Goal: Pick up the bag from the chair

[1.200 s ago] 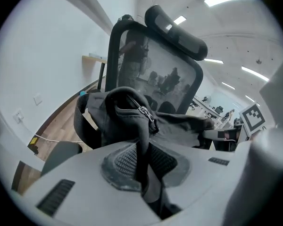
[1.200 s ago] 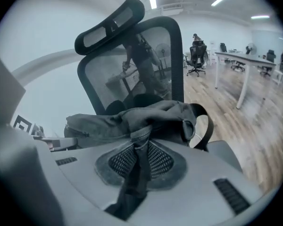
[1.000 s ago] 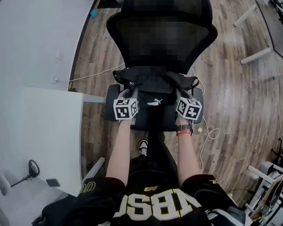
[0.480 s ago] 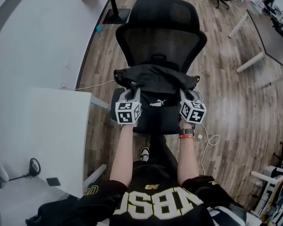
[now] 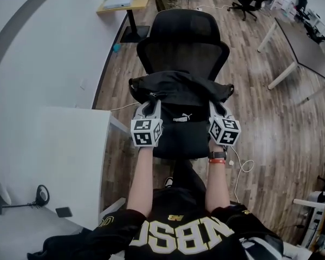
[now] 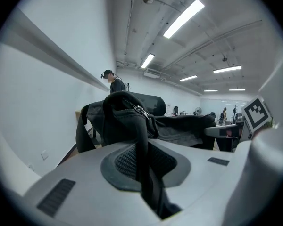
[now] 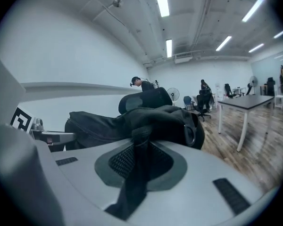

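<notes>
Wood floor (image 5: 276,129) spread under the chair (image 5: 184,42); the bag (image 5: 179,93) hung before its backrest, soft, slack and probably light. Left gripper (image 5: 153,101) and right gripper (image 5: 214,105) each pinched an end fold of its fabric — sensible holds.

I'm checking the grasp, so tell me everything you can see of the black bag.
The bag is black, soft fabric, slumped and creased, with a white logo on its near side and a zip pull at its left end. It hangs in front of the office chair, its two ends pinched by the left gripper and right gripper.
</notes>
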`<state>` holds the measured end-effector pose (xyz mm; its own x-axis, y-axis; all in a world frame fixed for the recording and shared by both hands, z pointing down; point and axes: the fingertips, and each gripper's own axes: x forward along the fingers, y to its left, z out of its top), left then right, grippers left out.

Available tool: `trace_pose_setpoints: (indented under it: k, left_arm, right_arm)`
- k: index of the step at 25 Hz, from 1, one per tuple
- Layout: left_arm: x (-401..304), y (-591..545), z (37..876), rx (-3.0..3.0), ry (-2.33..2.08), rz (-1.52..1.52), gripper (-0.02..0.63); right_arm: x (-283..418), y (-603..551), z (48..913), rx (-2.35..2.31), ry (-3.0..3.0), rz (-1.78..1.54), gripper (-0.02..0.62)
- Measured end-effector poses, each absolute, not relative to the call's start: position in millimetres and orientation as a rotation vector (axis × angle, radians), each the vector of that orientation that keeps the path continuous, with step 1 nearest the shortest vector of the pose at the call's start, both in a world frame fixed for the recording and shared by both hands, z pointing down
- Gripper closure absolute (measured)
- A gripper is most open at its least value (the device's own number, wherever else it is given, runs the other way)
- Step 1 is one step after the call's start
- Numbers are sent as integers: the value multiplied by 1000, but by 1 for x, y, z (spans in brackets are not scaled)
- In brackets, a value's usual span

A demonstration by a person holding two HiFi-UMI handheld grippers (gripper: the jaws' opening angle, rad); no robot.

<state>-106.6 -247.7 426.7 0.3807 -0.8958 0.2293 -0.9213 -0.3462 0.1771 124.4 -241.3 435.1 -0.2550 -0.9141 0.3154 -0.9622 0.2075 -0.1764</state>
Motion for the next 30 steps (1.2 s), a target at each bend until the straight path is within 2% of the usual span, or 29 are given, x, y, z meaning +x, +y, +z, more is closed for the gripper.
trace_pose_setpoints:
  k: [18,30]
  left_arm:
    - [-122,-194,301,2550,-1747,-73,557]
    - [-113,-180,272,2609,-1758,-139,558]
  right_arm:
    - [103,-195,312,1839,-2511,146,541]
    - [107,-179,279,1872,-2531,26,545]
